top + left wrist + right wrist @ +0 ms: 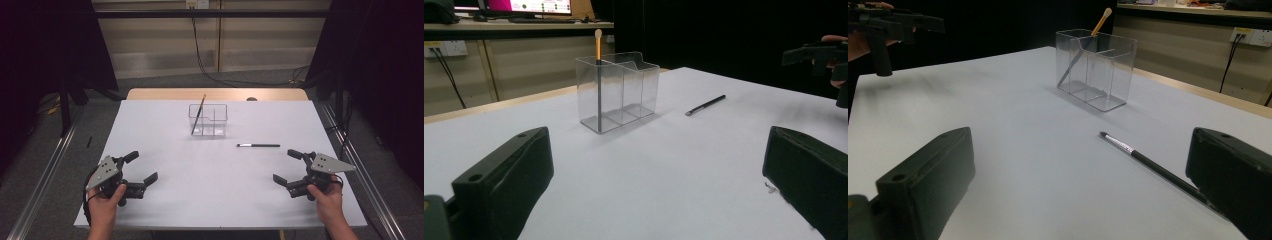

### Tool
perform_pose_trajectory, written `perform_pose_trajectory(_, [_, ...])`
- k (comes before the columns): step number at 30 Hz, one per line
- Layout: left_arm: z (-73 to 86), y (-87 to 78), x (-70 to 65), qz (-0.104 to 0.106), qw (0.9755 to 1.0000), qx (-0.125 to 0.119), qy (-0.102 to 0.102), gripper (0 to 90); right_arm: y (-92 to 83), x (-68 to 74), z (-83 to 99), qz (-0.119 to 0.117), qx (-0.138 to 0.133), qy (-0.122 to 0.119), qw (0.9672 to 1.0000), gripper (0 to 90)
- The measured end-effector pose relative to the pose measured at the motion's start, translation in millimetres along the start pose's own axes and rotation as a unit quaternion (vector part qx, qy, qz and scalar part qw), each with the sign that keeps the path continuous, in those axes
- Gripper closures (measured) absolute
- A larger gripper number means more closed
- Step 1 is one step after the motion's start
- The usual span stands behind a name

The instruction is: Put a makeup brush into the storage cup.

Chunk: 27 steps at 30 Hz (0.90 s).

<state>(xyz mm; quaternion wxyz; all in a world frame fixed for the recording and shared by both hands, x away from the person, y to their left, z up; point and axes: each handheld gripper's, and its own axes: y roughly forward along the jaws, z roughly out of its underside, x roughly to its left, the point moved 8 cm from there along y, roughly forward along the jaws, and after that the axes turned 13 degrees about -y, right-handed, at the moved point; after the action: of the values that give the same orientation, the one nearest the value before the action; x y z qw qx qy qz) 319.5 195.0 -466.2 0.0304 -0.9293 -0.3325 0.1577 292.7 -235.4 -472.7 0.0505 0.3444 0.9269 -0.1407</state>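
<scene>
Black slim brush is lying flat on the white table, lengthwise left-right, nearer my right gripper; I'm holding both it and the left gripper wide open, empty.

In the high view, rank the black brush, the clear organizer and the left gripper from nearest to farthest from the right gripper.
1. Black brush: lying flat on the table, just ahead of the right gripper.
2. Clear organizer: farther back, near the table's middle.
3. Left gripper: across the table, near the left front edge.
</scene>
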Motion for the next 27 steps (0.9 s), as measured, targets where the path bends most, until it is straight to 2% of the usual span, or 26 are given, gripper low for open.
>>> perform_pose_trajectory(4, [-0.4, -0.2, -0.6, -0.004, 1.0, 0.0, 0.002, 0.0, 1.3, -2.7, -2.6, 0.008, -0.002, -0.002, 1.0, 0.0])
perform_pose_trajectory(10, [0.1, -2.1, -0.9, -0.003, 1.0, 0.0, 0.005, 0.0, 4.9, -8.9, -9.4, 0.032, 0.002, 0.0, 0.9995, 0.0])
perform_pose_trajectory(17, [1.0, -5.6, -0.7, -0.003, 1.0, 0.0, 0.005, 0.0, 11.0, -18.3, -11.9, 0.047, 0.007, 0.012, 0.9988, 0.0])
perform_pose_trajectory(22, [4.5, -2.9, -3.3, -0.002, 0.9999, 0.011, 0.011, 0.0, 12.3, -27.1, -12.1, 0.057, 0.004, 0.026, 0.998, 0.0])
perform_pose_trajectory(27, [3.9, -2.1, -4.9, 0.002, 0.9999, 0.01, 0.01, 0.0, 17.1, -38.0, -14.0, 0.07, 0.002, 0.03, 0.9971, 0.0])
